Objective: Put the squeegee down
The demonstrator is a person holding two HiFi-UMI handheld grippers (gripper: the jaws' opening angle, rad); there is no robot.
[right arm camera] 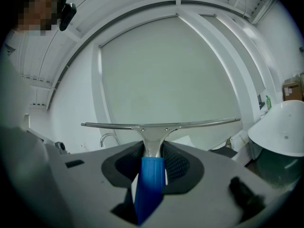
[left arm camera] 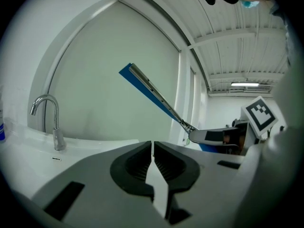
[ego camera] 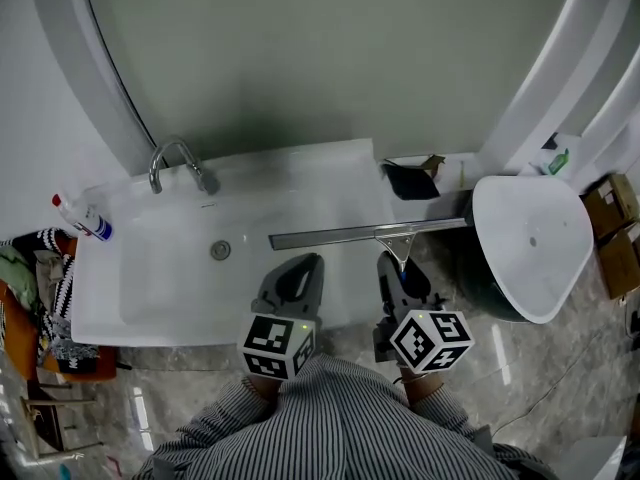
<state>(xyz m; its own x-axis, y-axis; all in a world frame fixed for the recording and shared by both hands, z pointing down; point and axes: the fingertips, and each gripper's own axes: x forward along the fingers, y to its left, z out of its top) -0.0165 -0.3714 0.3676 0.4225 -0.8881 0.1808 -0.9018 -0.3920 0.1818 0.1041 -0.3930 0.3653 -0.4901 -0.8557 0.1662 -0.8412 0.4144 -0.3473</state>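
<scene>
Striped shirt [ego camera: 330, 418] fills the head view's bottom edge. Beyond it the right gripper [ego camera: 396, 266] carries the squeegee [ego camera: 360, 234], its blade across the white sink counter [ego camera: 300, 168]. The left gripper [ego camera: 303, 268] hangs beside it.

Left gripper view: jaws pressed together, nothing between them.

Right gripper view: jaws clamped on the blue handle [right arm camera: 151, 179], blade level. Best to lower it flat onto bare counter, clear of the white bowl [ego camera: 530, 238], and let go only once it rests.

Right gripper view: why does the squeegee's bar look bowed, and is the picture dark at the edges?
Right gripper view: the wide-angle lens bows the squeegee bar, and the corners are black. Left gripper view: same round vignette. Head view: evenly lit, with glare streaks on the floor.
</scene>
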